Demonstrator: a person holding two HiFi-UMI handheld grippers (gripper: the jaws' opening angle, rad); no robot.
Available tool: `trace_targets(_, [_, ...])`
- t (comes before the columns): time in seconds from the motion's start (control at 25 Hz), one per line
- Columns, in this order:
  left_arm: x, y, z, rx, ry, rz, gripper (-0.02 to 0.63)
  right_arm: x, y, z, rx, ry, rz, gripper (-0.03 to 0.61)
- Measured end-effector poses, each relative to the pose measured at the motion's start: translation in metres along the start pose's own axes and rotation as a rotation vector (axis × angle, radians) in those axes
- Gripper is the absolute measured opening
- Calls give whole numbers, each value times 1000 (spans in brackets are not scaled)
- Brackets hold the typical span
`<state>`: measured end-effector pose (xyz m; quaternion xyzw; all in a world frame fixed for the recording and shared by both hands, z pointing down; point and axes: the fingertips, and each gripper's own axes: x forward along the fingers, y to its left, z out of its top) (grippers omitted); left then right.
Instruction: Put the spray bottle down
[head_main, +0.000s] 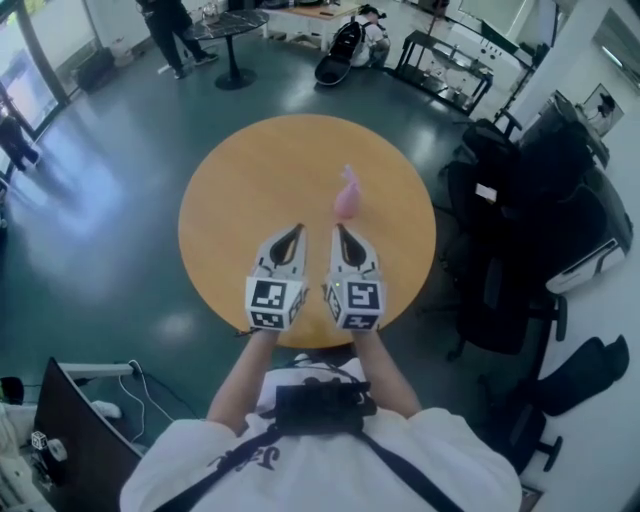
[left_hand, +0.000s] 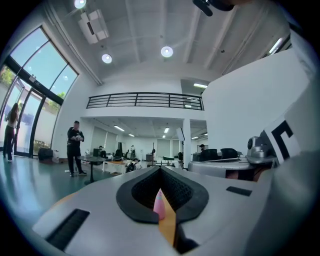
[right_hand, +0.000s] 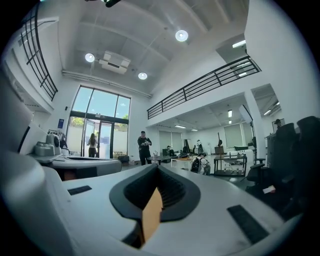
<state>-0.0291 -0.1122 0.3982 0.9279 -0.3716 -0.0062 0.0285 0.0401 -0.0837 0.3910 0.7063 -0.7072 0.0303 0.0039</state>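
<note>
A pink spray bottle (head_main: 346, 194) stands upright on the round wooden table (head_main: 240, 180), a little right of its middle. Both grippers hover side by side over the table's near edge, pointing away from me toward the bottle. The left gripper (head_main: 296, 231) has its jaws together with nothing in them, and so does the right gripper (head_main: 339, 230). The bottle stands clear of both, just beyond the right gripper's tip. In the left gripper view, the bottle (left_hand: 159, 204) shows through the slit below the closed left gripper (left_hand: 160, 172). The right gripper (right_hand: 158, 171) view shows only a strip of table (right_hand: 150, 216).
Black office chairs (head_main: 520, 230) crowd the floor right of the table. A dark desk with cables (head_main: 70, 430) sits at lower left. Farther off are a small black round table (head_main: 230, 30) with a person (left_hand: 75, 147) beside it, and a bag (head_main: 340, 50).
</note>
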Motion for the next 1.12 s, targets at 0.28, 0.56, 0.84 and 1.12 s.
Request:
trace_targets(0.28, [-14,-8,12,6,-35,-9,12,-16,2,3,11,-7,-17,11])
trace_targets(0.56, [-21,-17,16,8,-37,-13,12,-30,-4,7,16,-19,-35,11])
trace_targets(0.84, [-21,-19,16,11,-34,-25,12,-39,-8,10,28,-43,-62,11])
trace_targets(1.12, [-8,-45,9,25,-16,-64,12,-51,-42,13,51,-57,-111,11])
